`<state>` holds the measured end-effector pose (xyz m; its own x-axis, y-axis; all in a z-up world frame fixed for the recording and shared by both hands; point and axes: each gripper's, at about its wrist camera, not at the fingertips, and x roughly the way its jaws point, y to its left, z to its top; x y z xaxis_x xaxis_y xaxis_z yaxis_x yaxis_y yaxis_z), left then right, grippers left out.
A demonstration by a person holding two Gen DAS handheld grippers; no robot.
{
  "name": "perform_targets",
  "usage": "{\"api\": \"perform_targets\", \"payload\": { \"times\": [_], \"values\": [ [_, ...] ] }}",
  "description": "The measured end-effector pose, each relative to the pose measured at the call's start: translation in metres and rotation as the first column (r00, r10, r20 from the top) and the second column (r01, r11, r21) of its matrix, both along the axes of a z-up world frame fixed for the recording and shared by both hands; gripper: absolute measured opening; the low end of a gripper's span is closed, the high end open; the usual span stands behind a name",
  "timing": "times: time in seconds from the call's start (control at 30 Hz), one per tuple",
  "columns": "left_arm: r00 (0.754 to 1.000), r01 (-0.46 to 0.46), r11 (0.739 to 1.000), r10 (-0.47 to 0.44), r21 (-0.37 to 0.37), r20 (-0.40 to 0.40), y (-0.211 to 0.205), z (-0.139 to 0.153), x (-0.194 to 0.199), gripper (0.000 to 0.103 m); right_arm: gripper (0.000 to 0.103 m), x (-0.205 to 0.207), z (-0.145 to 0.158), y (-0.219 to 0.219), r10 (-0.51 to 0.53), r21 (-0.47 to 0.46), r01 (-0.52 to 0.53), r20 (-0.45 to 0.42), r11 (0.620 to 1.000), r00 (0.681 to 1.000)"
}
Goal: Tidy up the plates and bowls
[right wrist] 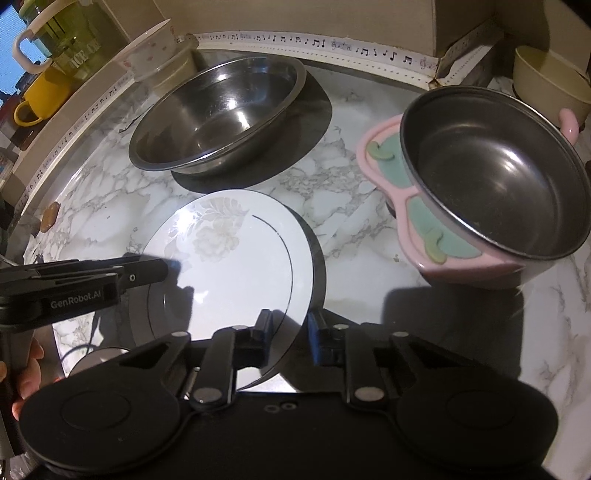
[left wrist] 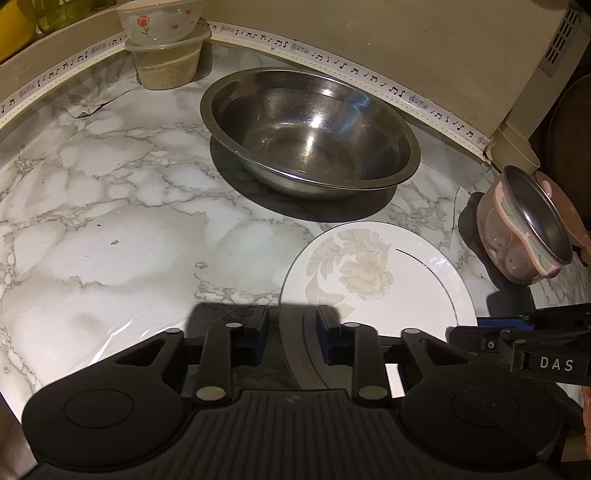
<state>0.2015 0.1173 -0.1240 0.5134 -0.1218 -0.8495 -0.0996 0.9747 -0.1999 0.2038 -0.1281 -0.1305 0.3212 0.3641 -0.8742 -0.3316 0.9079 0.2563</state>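
Observation:
A white plate with a pale flower print [left wrist: 376,273] [right wrist: 236,258] lies on the marble counter. My left gripper [left wrist: 290,332] is open and straddles the plate's near-left rim. My right gripper [right wrist: 288,328] is open and straddles the plate's right rim. A large steel bowl [left wrist: 314,129] [right wrist: 218,114] stands behind the plate. A pink bowl with a steel liner [left wrist: 532,225] [right wrist: 495,184] stands to the right of the plate, tilted.
A flowered bowl [left wrist: 159,20] sits on a lidded plastic container [left wrist: 168,62] at the back left. A beige cup [right wrist: 550,85] stands at the back right. A yellow mug [right wrist: 40,96] and a green jug [right wrist: 70,26] sit on the left ledge.

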Motion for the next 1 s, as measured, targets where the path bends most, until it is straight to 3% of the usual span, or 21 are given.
{"api": "perform_targets", "payload": {
  "times": [0.6,1.0],
  "values": [
    [0.995,-0.101,0.995,0.101,-0.008,-0.007,0.03,0.006,0.008,0.02,0.013,0.018,0.0,0.027,-0.013,0.044,0.015,-0.036,0.999,0.999],
    [0.984,-0.174,0.985,0.174,0.013,-0.026,0.061,0.005,-0.003,0.02,0.012,0.018,-0.001,0.061,0.048,0.082,-0.043,-0.065,0.996,0.997]
  ]
}}
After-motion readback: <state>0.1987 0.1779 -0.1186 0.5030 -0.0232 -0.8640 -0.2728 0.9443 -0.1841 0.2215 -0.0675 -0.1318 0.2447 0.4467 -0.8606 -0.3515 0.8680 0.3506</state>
